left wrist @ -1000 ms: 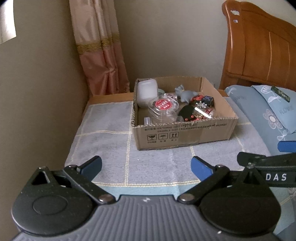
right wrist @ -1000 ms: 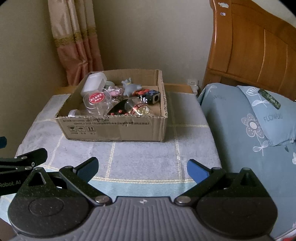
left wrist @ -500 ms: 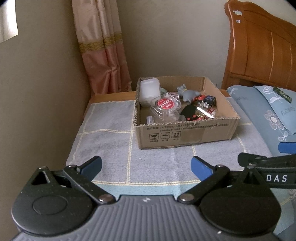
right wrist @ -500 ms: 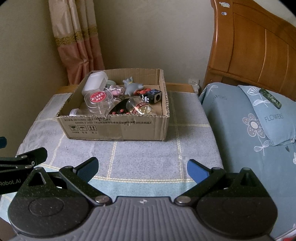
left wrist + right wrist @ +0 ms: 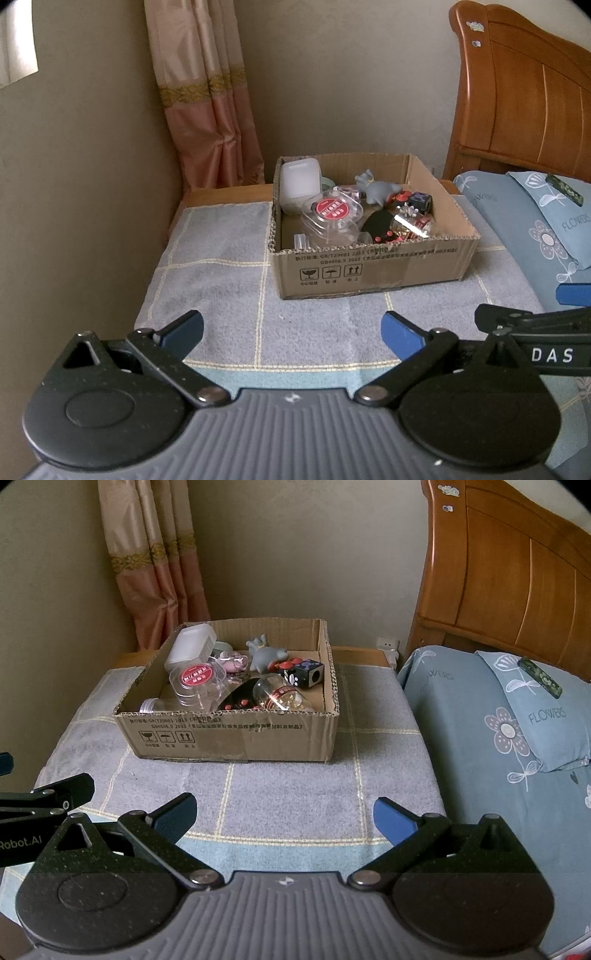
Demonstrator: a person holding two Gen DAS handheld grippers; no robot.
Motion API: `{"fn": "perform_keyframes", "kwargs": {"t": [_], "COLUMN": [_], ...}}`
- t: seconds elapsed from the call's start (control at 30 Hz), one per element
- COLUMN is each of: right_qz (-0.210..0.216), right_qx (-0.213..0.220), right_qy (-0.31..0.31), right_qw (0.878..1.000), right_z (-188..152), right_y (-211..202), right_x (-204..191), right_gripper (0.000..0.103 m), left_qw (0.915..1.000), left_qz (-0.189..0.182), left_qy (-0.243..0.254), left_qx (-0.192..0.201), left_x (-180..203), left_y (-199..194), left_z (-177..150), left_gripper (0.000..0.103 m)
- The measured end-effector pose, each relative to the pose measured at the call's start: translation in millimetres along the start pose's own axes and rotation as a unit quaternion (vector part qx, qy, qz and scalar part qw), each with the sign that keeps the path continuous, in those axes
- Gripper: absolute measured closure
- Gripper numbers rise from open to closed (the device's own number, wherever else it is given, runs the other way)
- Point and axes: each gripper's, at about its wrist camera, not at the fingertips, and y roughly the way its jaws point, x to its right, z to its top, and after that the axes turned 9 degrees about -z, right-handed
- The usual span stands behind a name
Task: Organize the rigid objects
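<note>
A shallow cardboard box (image 5: pixel 373 267) (image 5: pixel 229 738) stands on a grey checked cloth. It holds a white case (image 5: pixel 298 184) (image 5: pixel 190 648), a clear red-lidded container (image 5: pixel 331 218) (image 5: pixel 197 681), a grey figurine (image 5: pixel 376 190) (image 5: pixel 264 653), a black cube (image 5: pixel 308 672), a clear bottle (image 5: pixel 279 698) and other small items. My left gripper (image 5: pixel 291 328) is open and empty, well short of the box. My right gripper (image 5: pixel 284 812) is open and empty, also in front of the box.
The grey cloth (image 5: pixel 221 266) (image 5: pixel 288 782) covers a low table against the left wall. A curtain (image 5: pixel 207 99) hangs behind. A wooden headboard (image 5: pixel 509 565) and a blue flowered pillow (image 5: pixel 532 709) lie right. The right gripper shows in the left wrist view (image 5: pixel 535 328).
Both grippers have drawn back and risen slightly, so the box looks a little farther and lower in view. Both stay open and empty.
</note>
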Motion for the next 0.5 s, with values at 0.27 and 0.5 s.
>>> {"fn": "perform_keyframes", "kwargs": {"t": [0.27,0.5], "right_qz": [0.0,0.0], "right_qx": [0.001,-0.001], "right_qy": [0.0,0.0], "right_qw": [1.0,1.0], "right_z": [0.7,1.7], "right_y": [-0.7,-1.2], "right_x": [-0.3,-0.8], "right_gripper": [0.0,0.0], "left_qw": [1.0,1.0], "left_qz": [0.002,0.006], "left_qy": [0.0,0.003], "left_qx": [0.001,0.002], "left_x": [0.6,1.6], "left_y": [-0.9,-1.4], "left_z": [0.8,1.0], "left_gripper": [0.001,0.001]}}
